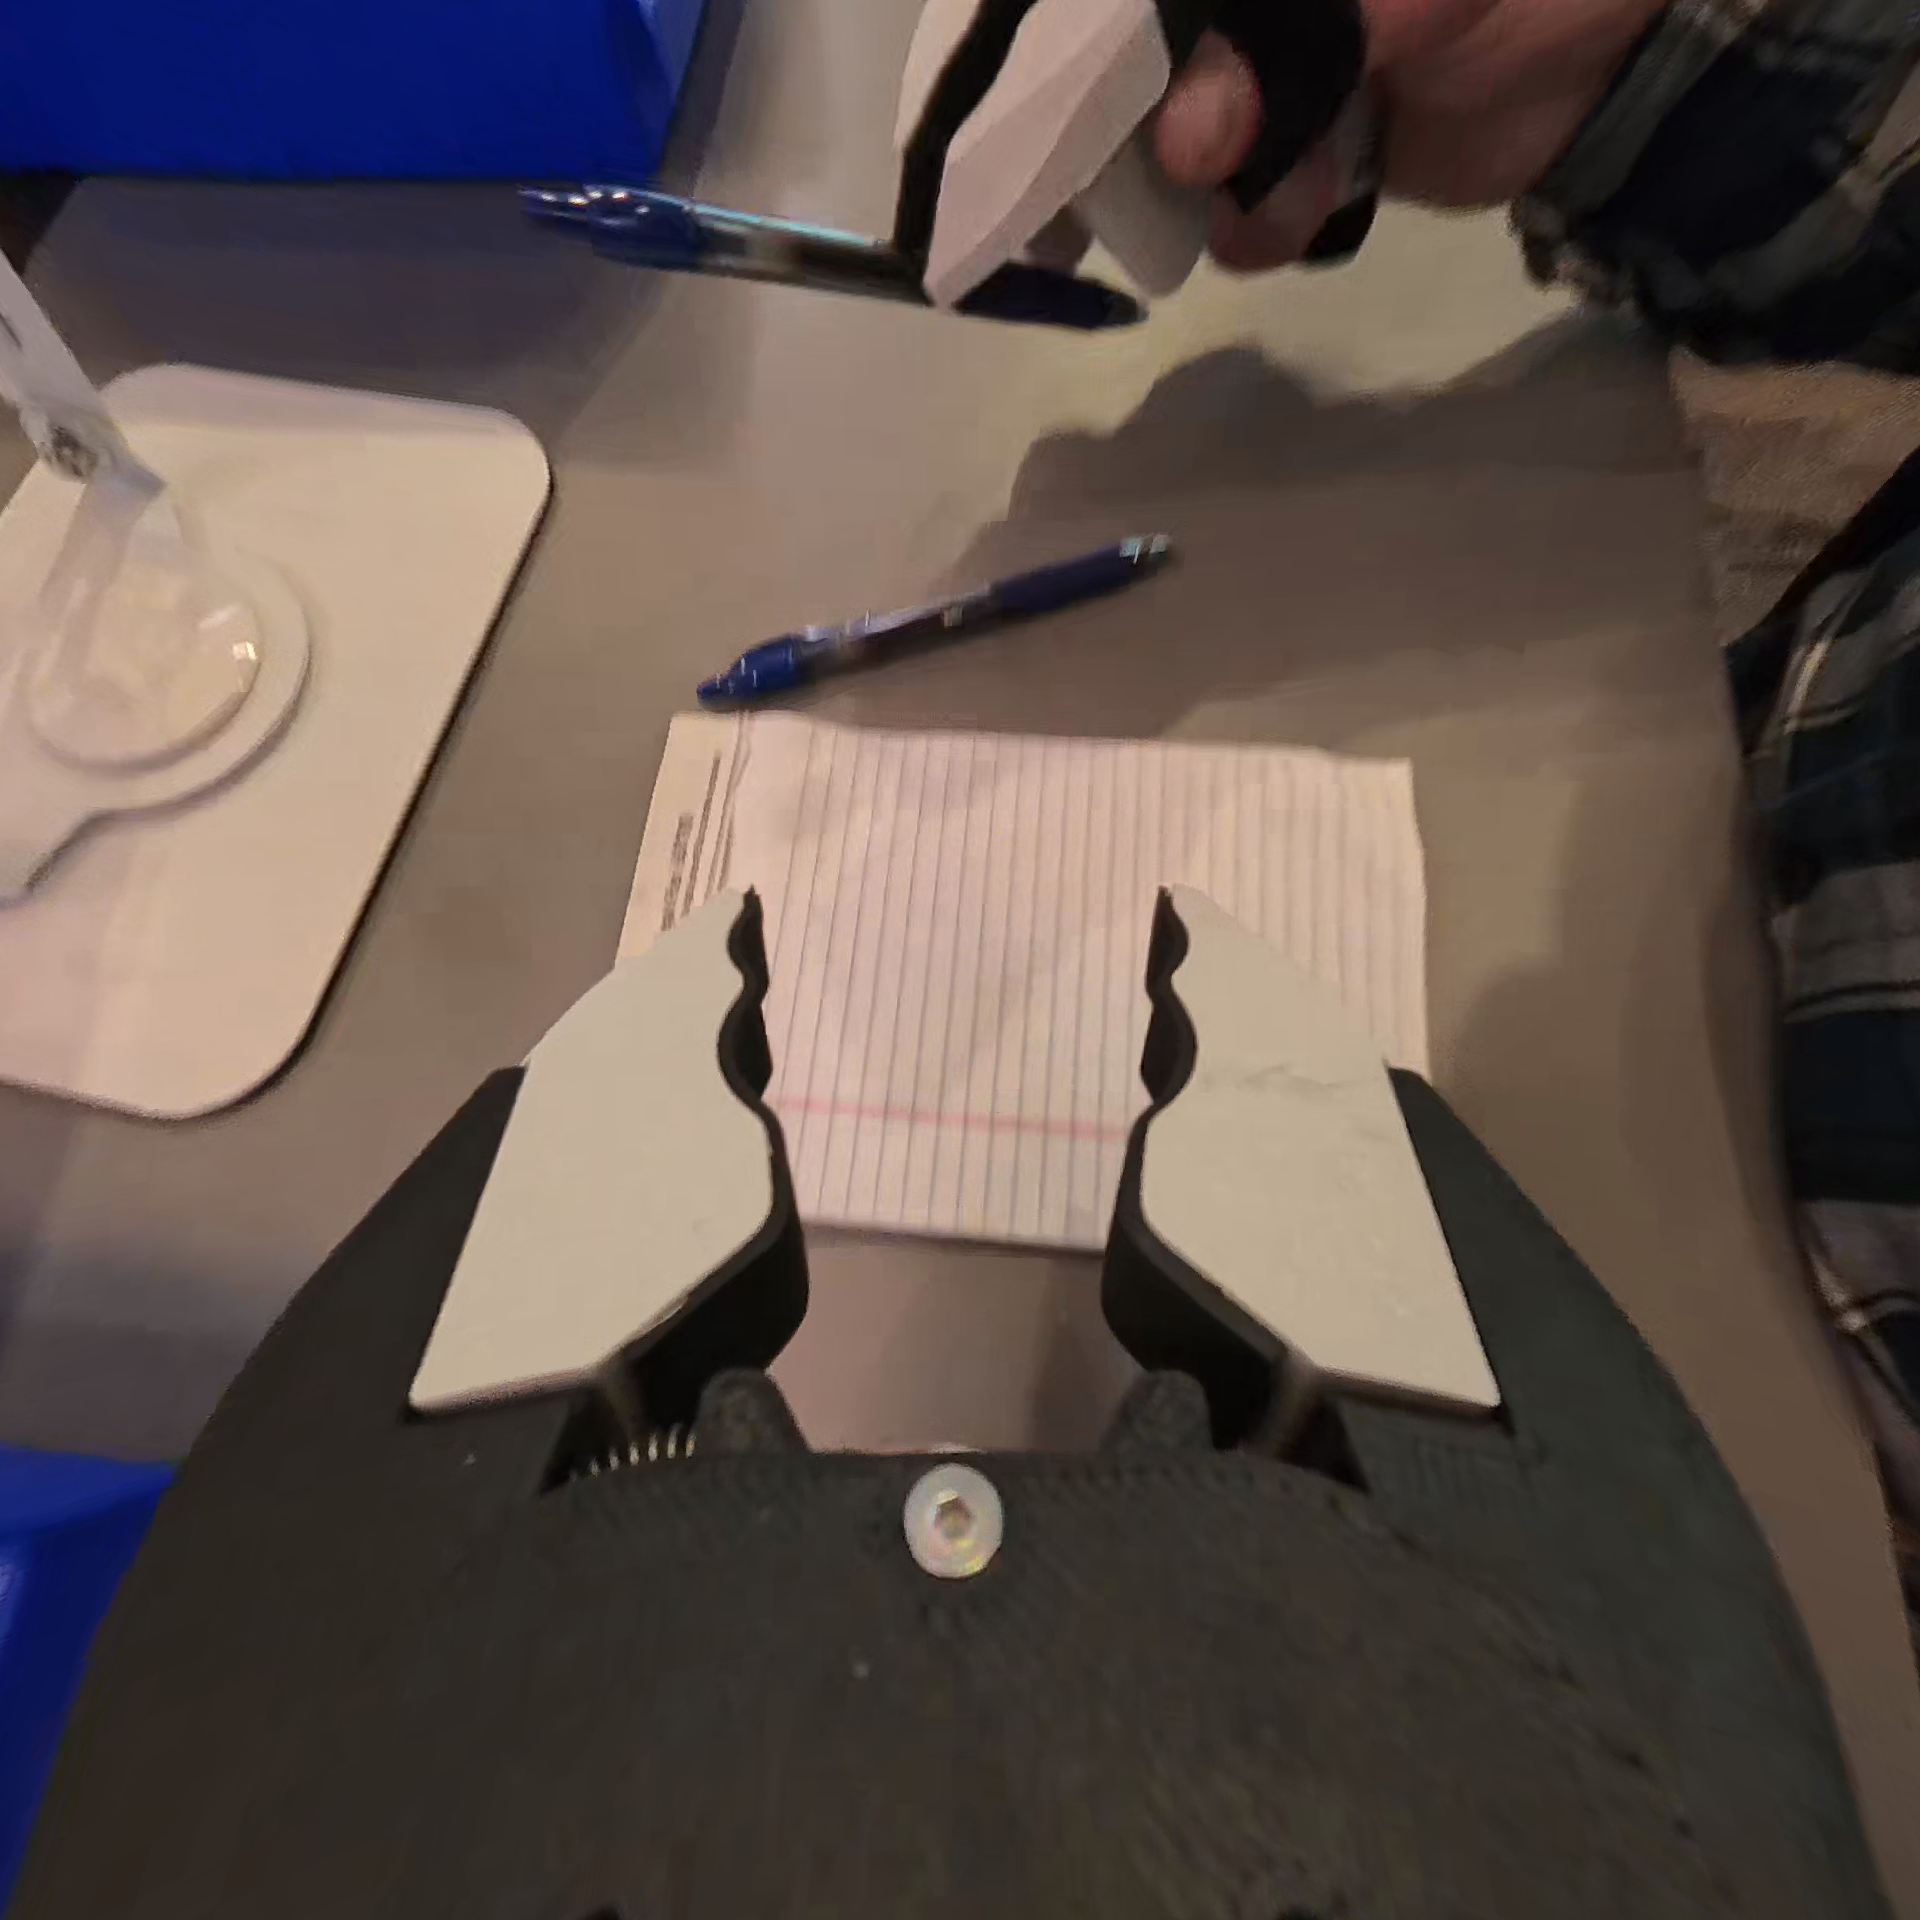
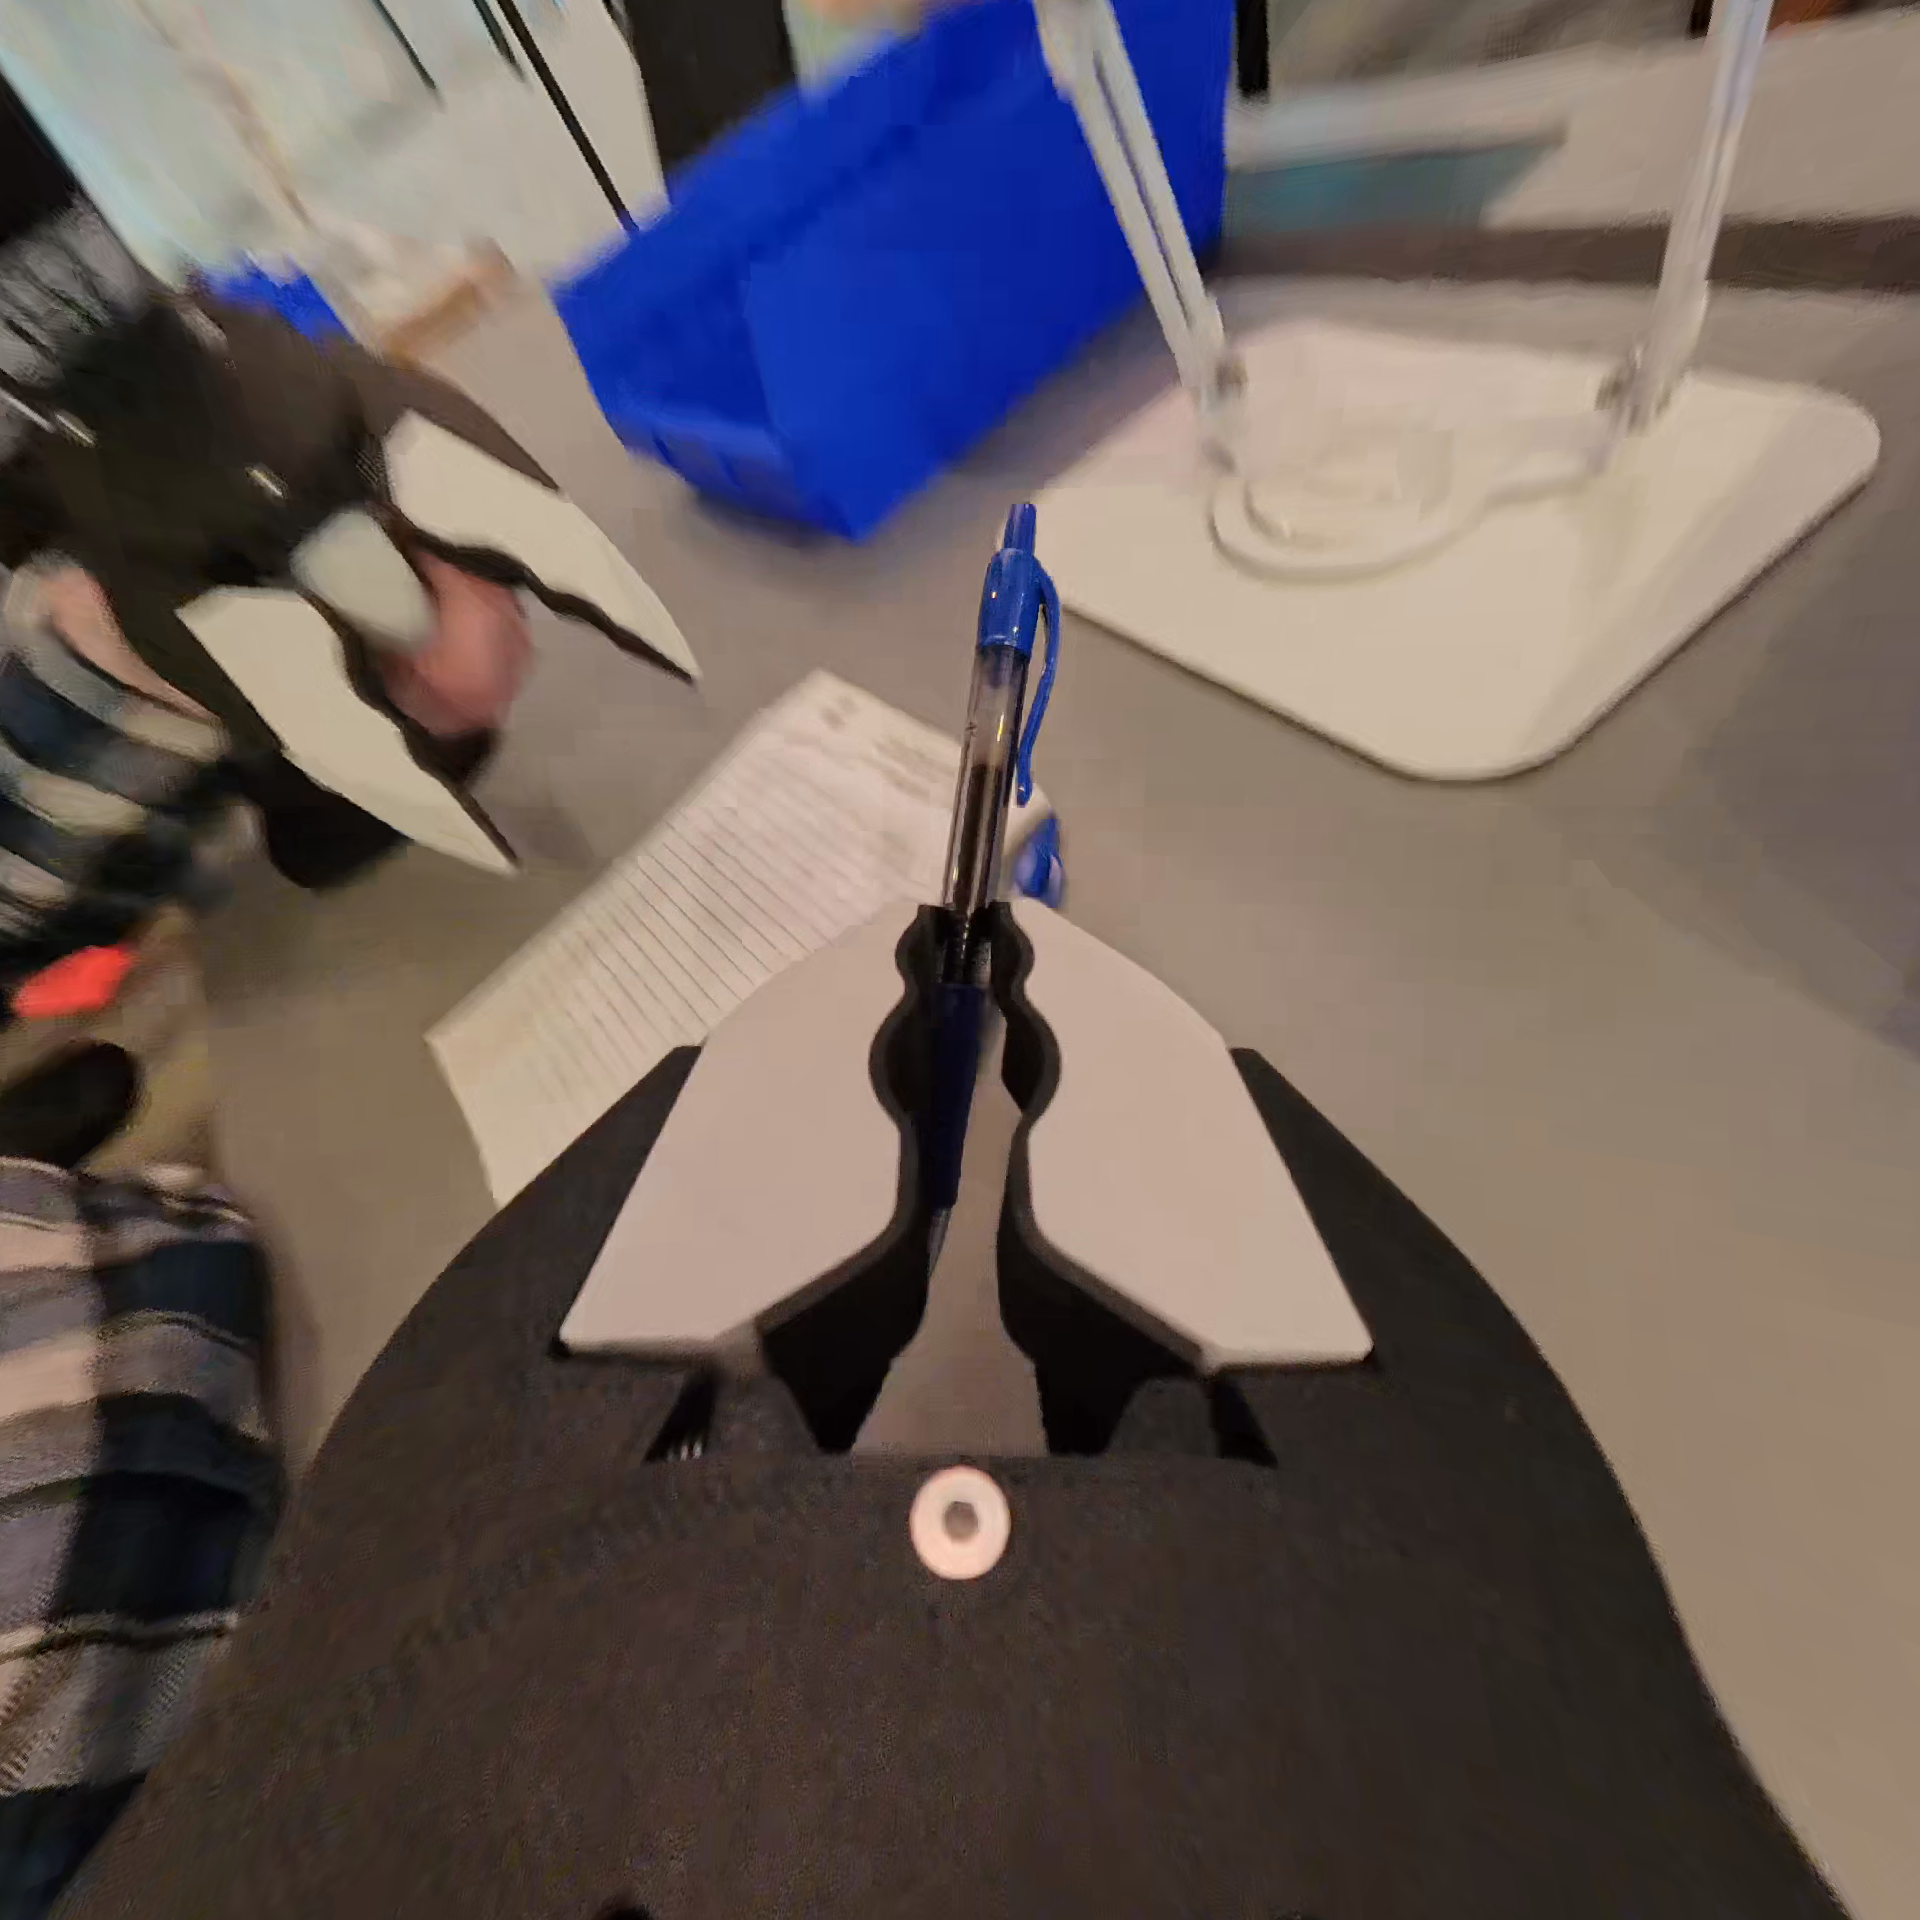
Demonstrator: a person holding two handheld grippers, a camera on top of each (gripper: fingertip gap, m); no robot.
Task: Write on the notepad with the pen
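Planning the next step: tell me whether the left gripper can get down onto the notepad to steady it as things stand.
Probably yes. The left gripper hangs open over the notepad with nothing between. The spare pen lies beyond the pad's far edge, and the right gripper, shut on its pen, is farther off.

Blue pen (image 2: pixel 992 769) clamped in tool (image 2: pixel 961 920); lined notepad (image 1: pixel 1039 935) flat on table.

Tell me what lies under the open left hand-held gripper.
The lined notepad on the grey table, seen between its fingers. The pad's near corners are covered by the fingers.
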